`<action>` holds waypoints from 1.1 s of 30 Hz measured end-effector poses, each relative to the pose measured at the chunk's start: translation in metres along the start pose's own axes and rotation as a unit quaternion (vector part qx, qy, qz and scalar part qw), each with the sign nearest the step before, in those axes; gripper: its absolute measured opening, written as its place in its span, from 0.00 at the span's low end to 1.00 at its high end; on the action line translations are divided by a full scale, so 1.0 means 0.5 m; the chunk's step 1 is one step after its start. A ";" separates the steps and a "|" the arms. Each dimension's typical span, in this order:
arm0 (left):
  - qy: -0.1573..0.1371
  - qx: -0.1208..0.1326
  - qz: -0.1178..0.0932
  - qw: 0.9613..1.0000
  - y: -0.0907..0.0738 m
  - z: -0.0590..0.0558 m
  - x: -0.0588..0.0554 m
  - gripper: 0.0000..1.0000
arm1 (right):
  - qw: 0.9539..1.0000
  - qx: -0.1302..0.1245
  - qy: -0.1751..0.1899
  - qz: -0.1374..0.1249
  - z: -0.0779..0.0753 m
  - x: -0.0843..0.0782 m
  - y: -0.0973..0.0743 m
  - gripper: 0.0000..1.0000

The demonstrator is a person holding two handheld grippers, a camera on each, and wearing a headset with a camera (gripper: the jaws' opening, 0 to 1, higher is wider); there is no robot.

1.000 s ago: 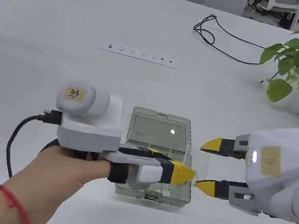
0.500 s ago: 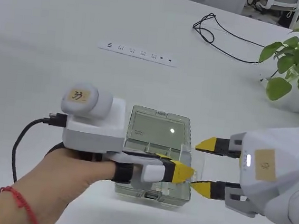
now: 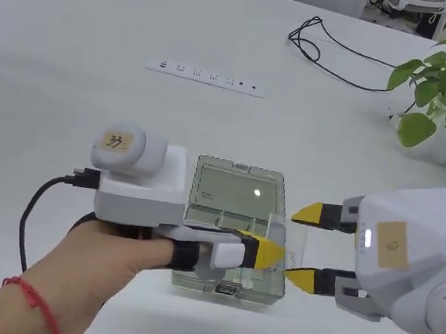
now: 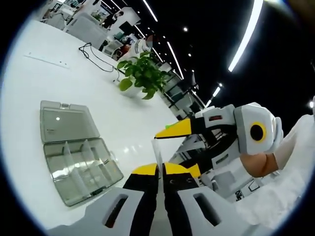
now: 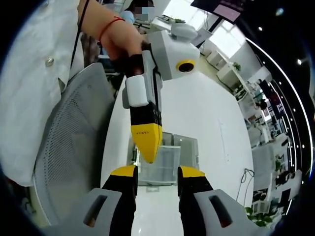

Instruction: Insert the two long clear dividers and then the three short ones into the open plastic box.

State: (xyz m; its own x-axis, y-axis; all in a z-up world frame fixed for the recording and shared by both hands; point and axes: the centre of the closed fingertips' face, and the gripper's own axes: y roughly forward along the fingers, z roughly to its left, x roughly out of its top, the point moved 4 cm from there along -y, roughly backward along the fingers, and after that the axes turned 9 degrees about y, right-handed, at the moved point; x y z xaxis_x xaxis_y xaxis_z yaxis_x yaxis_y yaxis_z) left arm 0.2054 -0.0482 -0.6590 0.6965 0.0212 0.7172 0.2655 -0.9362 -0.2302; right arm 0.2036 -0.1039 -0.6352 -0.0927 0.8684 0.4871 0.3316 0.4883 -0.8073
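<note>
The open clear plastic box [image 3: 262, 290] lies on the white table with its lid [image 3: 232, 190] folded back. In the left gripper view the box [image 4: 50, 158] holds upright dividers. My left gripper [image 3: 278, 254] hovers over the box's right end, shut on a thin clear divider [image 3: 294, 237]. That divider [image 4: 158, 151] stands edge-on between the left gripper's [image 4: 161, 169] yellow tips. My right gripper [image 3: 298, 247] faces it from the right, open, its jaws above and below the divider without touching. In the right gripper view my right gripper [image 5: 157, 172] frames the left gripper [image 5: 148, 150] and the box [image 5: 170, 169].
A white power strip [image 3: 208, 79] lies farther back on the table, with a black cable [image 3: 328, 55] behind it. A potted plant [image 3: 444, 86] stands at the right. The table's front edge is just below the box. A mesh chair [image 5: 74, 142] is beside the person.
The left gripper has lifted a little and edged right with the divider. The right gripper has come slightly left, so its open jaws now bracket the divider.
</note>
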 end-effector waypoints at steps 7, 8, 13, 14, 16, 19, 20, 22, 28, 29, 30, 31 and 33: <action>-0.005 -0.003 -0.005 1.000 -0.002 -0.003 0.002 0.00 | 1.000 -0.002 -0.002 -0.002 0.000 0.003 0.000 0.33; -0.005 -0.002 -0.005 1.000 -0.002 -0.002 0.002 0.00 | 1.000 -0.002 -0.001 -0.003 0.000 0.003 0.001 0.33; -0.002 0.000 -0.006 1.000 -0.004 -0.004 0.001 0.00 | 1.000 -0.005 0.005 -0.007 -0.003 0.006 0.001 0.33; -0.003 -0.001 -0.006 1.000 -0.003 -0.007 0.001 0.00 | 1.000 -0.005 0.007 -0.007 -0.004 0.006 0.000 0.33; -0.002 -0.001 -0.008 1.000 -0.003 -0.008 0.002 0.00 | 1.000 -0.002 0.011 -0.010 -0.003 0.007 0.000 0.33; 0.017 -0.001 -0.005 1.000 -0.004 -0.009 0.001 0.00 | 1.000 0.005 0.021 -0.018 -0.005 0.010 -0.005 0.35; 0.030 -0.003 -0.003 1.000 -0.005 -0.009 0.000 0.00 | 0.999 0.009 0.027 -0.022 -0.006 0.010 -0.007 0.35; 0.062 -0.003 0.003 0.998 -0.007 -0.007 -0.003 0.00 | 0.998 0.019 0.050 -0.038 -0.011 0.011 -0.013 0.35; 0.122 -0.024 0.014 0.992 -0.014 -0.019 -0.012 0.00 | 0.982 0.094 0.133 -0.094 -0.018 0.014 -0.028 0.30; 0.136 -0.027 0.015 0.990 -0.014 -0.019 -0.012 0.00 | 0.978 0.107 0.146 -0.100 -0.019 0.014 -0.030 0.29; 0.147 -0.031 0.017 0.989 -0.015 -0.021 -0.013 0.00 | 0.975 0.122 0.149 -0.108 -0.022 0.014 -0.033 0.28; 0.155 -0.036 0.019 0.987 -0.017 -0.022 -0.014 0.00 | 0.973 0.131 0.152 -0.112 -0.023 0.015 -0.036 0.28; 0.171 -0.045 0.017 0.984 -0.020 -0.027 -0.012 0.00 | 0.967 0.151 0.167 -0.122 -0.027 0.018 -0.040 0.27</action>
State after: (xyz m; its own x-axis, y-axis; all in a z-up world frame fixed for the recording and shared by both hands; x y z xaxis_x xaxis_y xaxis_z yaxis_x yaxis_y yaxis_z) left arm 0.1897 -0.0435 -0.6520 0.4351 -0.1151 0.8930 0.1755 -0.9619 -0.2095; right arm 0.2089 -0.1069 -0.6100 0.1917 0.6730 0.7144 0.0442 0.7212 -0.6913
